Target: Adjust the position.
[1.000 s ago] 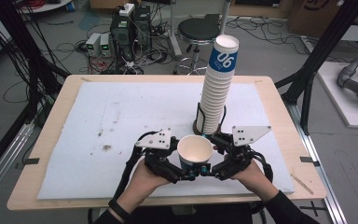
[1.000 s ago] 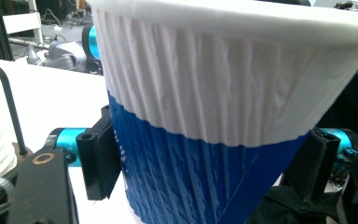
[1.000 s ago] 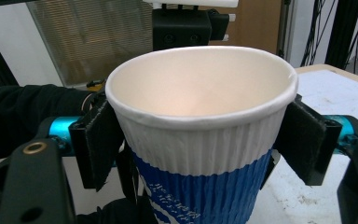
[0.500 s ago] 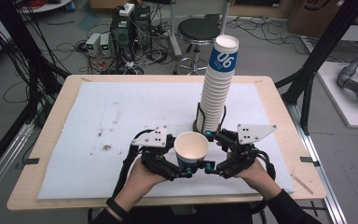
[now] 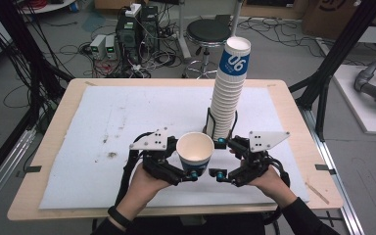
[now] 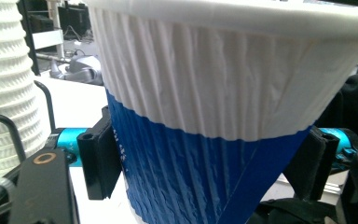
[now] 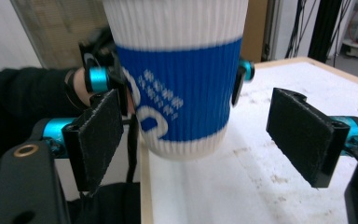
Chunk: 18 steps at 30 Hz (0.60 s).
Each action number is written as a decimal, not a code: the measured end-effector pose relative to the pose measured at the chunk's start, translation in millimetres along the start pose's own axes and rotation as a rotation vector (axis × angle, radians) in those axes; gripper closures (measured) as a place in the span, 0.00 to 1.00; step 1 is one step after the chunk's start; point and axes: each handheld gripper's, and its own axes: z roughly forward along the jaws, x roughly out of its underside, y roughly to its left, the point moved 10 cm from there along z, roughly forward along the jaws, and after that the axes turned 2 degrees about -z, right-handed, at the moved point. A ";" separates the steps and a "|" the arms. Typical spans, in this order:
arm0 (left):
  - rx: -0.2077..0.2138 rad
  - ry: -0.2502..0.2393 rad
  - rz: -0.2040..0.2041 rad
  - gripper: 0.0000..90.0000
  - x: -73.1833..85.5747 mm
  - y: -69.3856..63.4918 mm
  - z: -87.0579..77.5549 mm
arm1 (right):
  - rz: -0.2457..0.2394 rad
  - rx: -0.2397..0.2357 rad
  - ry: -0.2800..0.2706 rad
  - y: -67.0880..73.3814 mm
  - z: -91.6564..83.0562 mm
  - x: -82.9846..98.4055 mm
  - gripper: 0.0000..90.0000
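We've got one paper cup (image 5: 195, 152) off the cup stack (image 5: 227, 93), left gripper (image 5: 188, 174) clamping it, right gripper (image 5: 216, 157) jaws just released beside it; placing remains.

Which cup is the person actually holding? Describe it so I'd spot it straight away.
Find the tall stack of cups rising from the white mat. Just in front of it, toward the person, a single cup is held upright above the mat, clamped in the left gripper. Unlike the stacked cups, it stands alone, its open mouth showing.
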 end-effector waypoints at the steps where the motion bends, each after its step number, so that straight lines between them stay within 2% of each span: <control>1: -0.002 -0.004 -0.002 0.28 -0.7 0.0 -0.3 | -0.004 -0.003 0.006 0.6 1.1 1.3 0.21; 9: -0.001 -0.024 -0.009 0.28 -4.6 -1.2 -2.1 | -0.019 -0.009 0.052 4.2 11.8 12.5 0.21; 18: 0.006 -0.025 -0.014 0.28 -4.9 -5.6 2.8 | -0.022 -0.021 0.066 12.2 27.8 17.4 0.22</control>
